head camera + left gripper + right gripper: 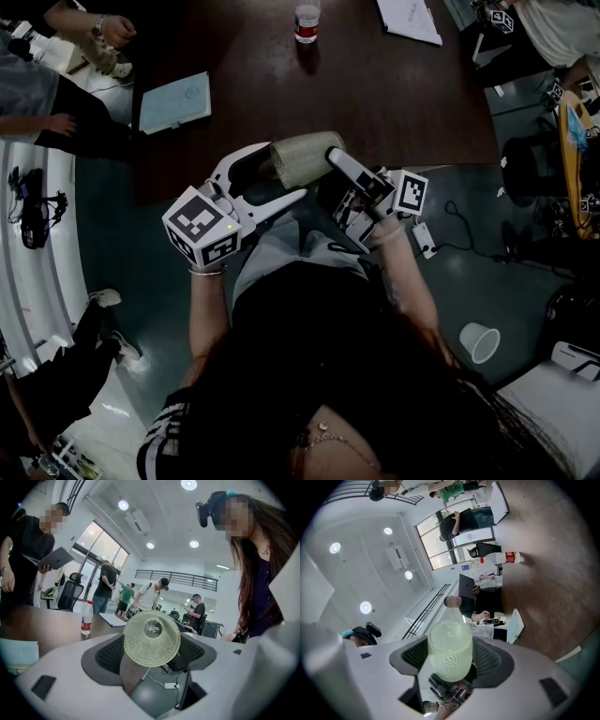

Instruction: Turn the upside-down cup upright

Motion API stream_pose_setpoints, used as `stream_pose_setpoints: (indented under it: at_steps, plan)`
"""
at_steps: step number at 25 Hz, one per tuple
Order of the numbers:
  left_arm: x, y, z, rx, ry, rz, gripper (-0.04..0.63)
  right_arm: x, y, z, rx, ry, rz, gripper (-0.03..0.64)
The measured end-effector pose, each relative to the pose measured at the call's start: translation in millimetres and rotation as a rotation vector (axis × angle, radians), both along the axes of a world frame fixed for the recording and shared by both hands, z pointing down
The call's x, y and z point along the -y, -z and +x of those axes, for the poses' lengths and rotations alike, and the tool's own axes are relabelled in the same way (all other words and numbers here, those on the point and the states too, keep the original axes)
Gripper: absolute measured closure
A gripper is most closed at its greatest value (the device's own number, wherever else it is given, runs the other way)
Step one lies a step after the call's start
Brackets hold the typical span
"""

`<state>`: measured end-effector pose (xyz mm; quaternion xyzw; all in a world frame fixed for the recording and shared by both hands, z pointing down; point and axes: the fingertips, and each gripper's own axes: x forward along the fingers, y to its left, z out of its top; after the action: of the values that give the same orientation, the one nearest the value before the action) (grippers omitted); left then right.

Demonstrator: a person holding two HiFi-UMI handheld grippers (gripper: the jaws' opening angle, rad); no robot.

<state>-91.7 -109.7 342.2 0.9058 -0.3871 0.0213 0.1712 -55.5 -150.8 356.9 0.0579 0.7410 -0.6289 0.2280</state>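
The cup (305, 159) is pale green dimpled glass. It lies on its side in the air over the near edge of the dark table (394, 94). My right gripper (336, 161) is shut on its narrow end from the right. In the right gripper view the cup (450, 651) stands between the two black pads (490, 660). My left gripper (289, 172) is open, its white fingers reaching either side of the cup's wide end. Looking along the left gripper's jaws, I see the cup (151, 638) end-on, round, between the pads (110, 656).
A water bottle (307, 23) and papers (408, 19) sit at the table's far side, and a blue notebook (175, 101) lies at its left edge. A white paper cup (479, 341) and a power strip (424, 239) lie on the floor. People stand around.
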Motion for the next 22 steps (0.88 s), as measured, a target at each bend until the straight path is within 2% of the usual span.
stream_pose_setpoints:
  at_steps: [16, 22]
  plan:
    - [0.8, 0.9, -4.4, -0.009, 0.024, 0.008, 0.227, 4.1, -8.2, 5.0, -0.030, -0.038, 0.031, 0.322]
    - [1.7, -7.0, -7.6, 0.020, 0.021, -0.009, 0.229, 8.2, -19.2, 8.8, -0.129, -0.089, 0.095, 0.322]
